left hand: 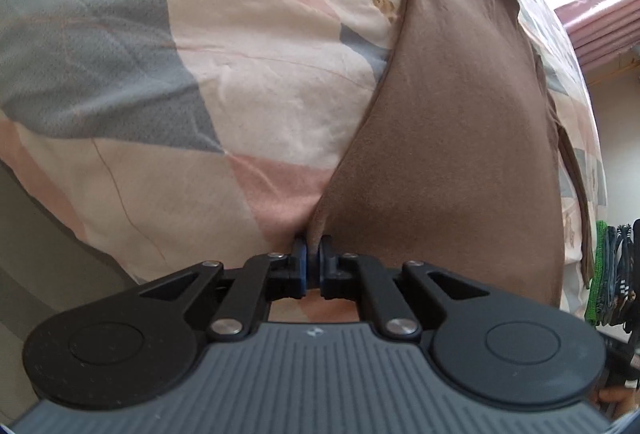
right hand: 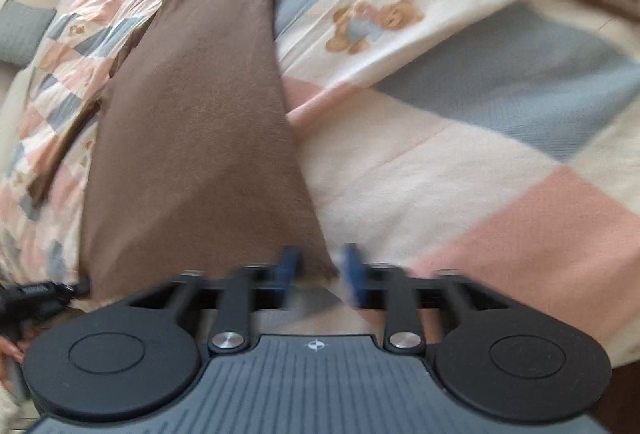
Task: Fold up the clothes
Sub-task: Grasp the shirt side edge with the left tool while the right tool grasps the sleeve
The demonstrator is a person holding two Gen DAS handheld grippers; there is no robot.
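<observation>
A brown garment [left hand: 460,122] lies on a bed over a patchwork quilt [left hand: 240,74] of pink, grey and cream squares with small bear prints, stretched in a long strip whose long axis runs straight away from both grippers toward the far edge of the bed. The left gripper [left hand: 314,258] has its fingers clenched on the near corner of the garment – a pinch of brown cloth shows between the blue pads. The right gripper [right hand: 320,270] is blurred, its fingers spread apart with the garment's other near corner lying in the gap between them, not pinched. So the near hem lies right at both sets of fingers, the left one alone holding it; the judgement is that any fold along that axis turns on the right fingers gripping this corner – its grip is the one lacking
</observation>
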